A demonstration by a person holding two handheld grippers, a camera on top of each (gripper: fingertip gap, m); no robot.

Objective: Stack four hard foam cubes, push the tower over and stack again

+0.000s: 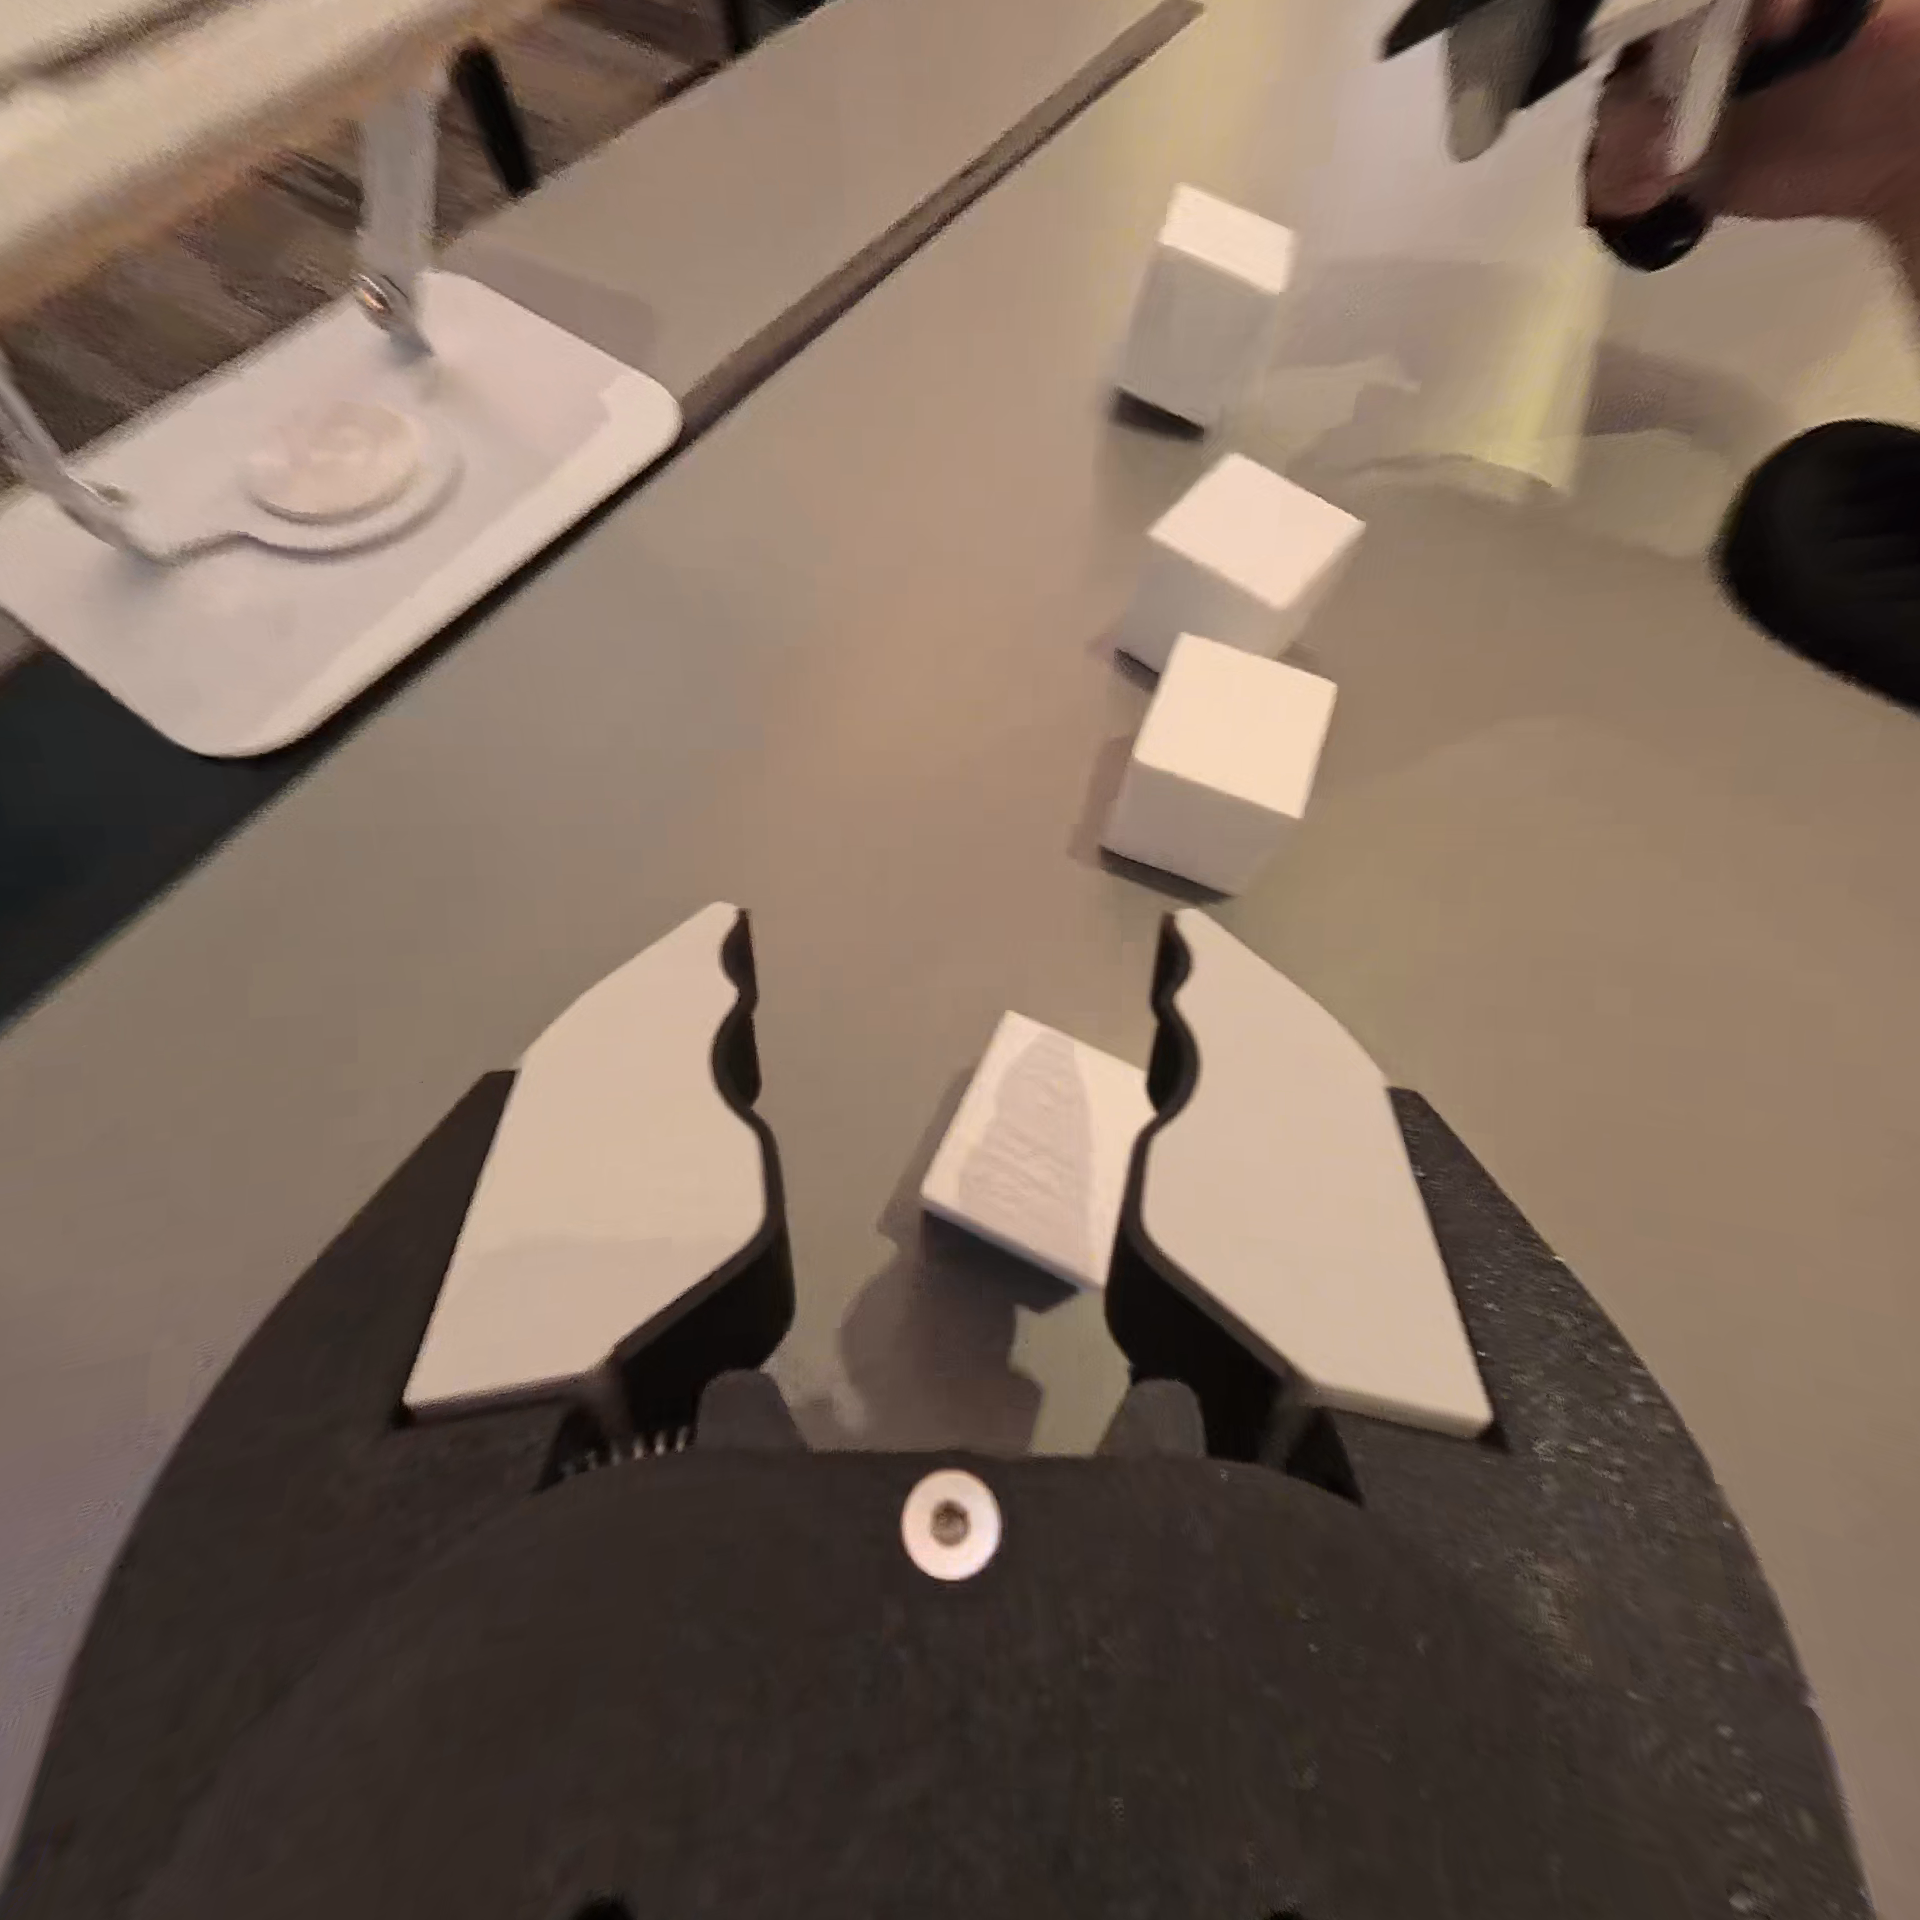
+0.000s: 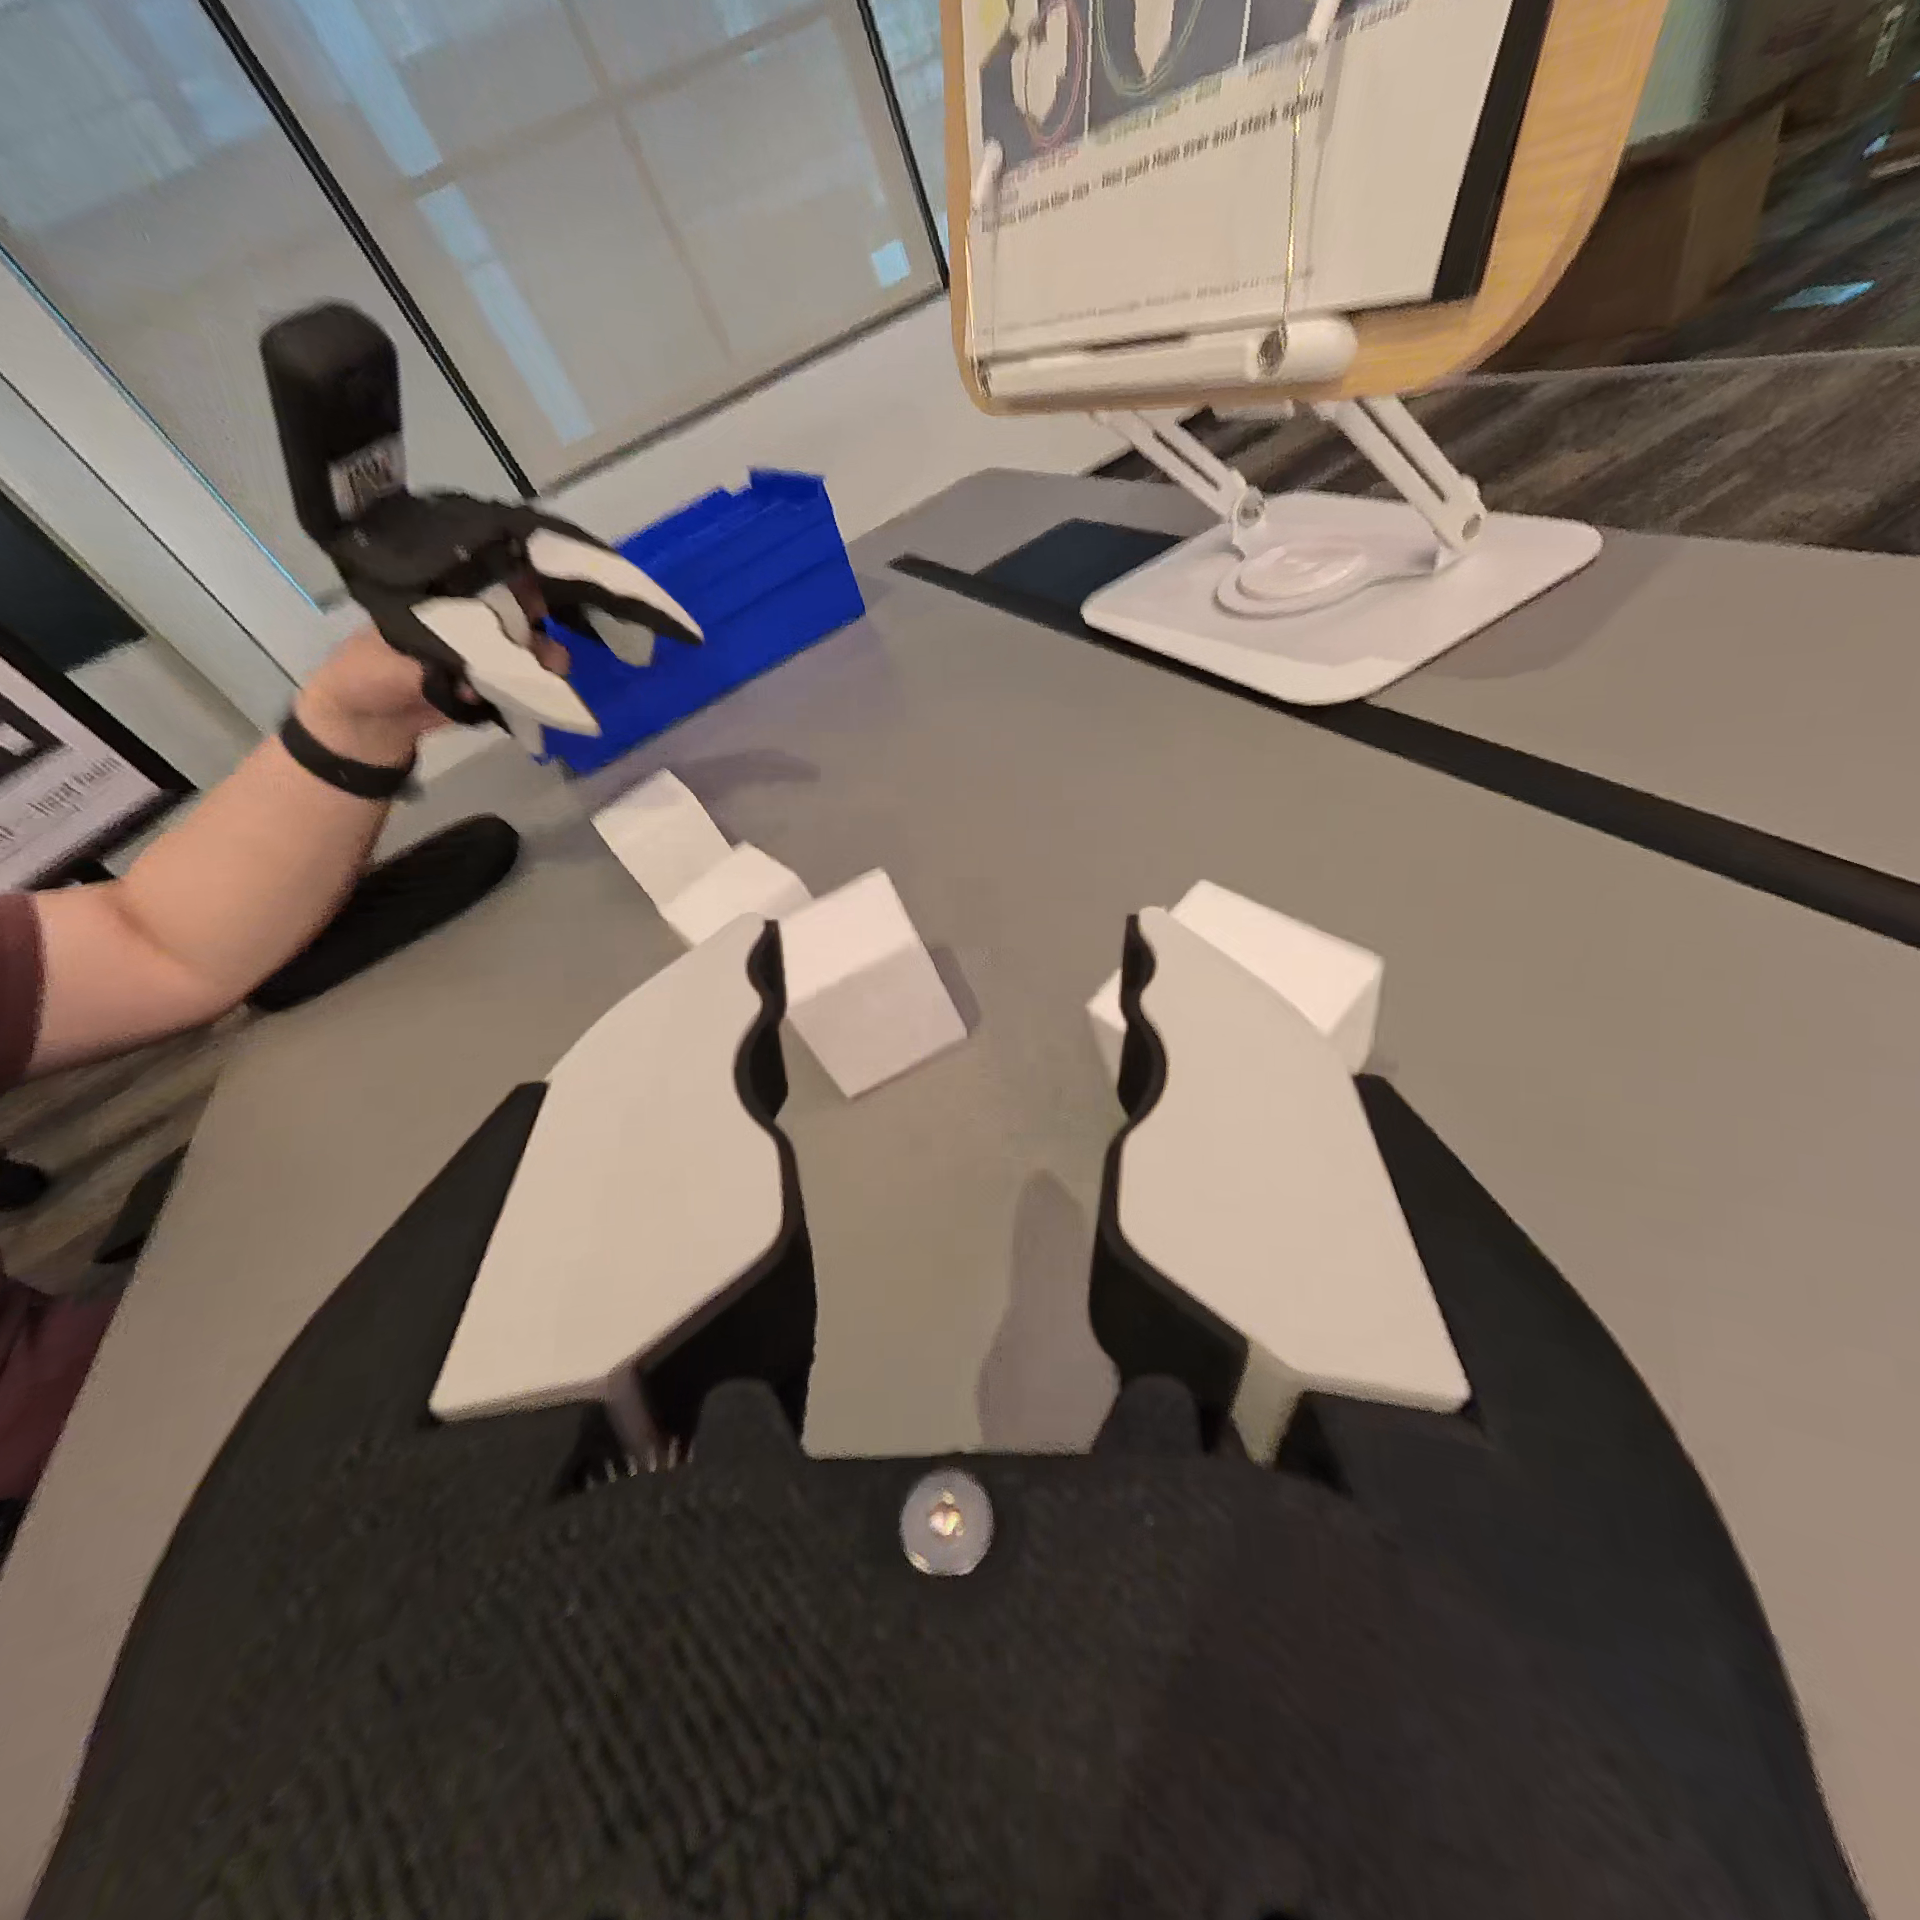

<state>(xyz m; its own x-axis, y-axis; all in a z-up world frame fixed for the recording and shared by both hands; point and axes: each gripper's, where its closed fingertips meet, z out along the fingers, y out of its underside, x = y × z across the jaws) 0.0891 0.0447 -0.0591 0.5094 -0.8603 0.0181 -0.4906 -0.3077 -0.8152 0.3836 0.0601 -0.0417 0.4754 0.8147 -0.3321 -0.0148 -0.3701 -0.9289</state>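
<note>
Several white foam cubes lie scattered in a loose row on the grey table (image 1: 727, 727). In the left wrist view the nearest cube (image 1: 1029, 1153) lies on the table below and between my open left gripper's (image 1: 956, 920) fingers, not gripped. Three more cubes (image 1: 1226, 769) (image 1: 1247, 561) (image 1: 1210, 301) lie beyond it. The right gripper (image 1: 1496, 83) is blurred at the top right. In the right wrist view my open, empty right gripper (image 2: 953, 925) hovers over the table, with one cube (image 2: 873, 987) by its left finger and one (image 2: 1288, 966) behind its right finger. The left gripper (image 2: 644, 675) is held raised.
A white tablet stand (image 2: 1340, 613) holding a tablet on a wooden board (image 2: 1247, 177) stands at the back; its base (image 1: 312, 540) shows left in the left wrist view. A blue bin (image 2: 748, 582) sits at the far left. A black object (image 2: 395, 904) lies near the person's arm (image 2: 208, 914). About 30 centimeters separates my left fingertips from my right.
</note>
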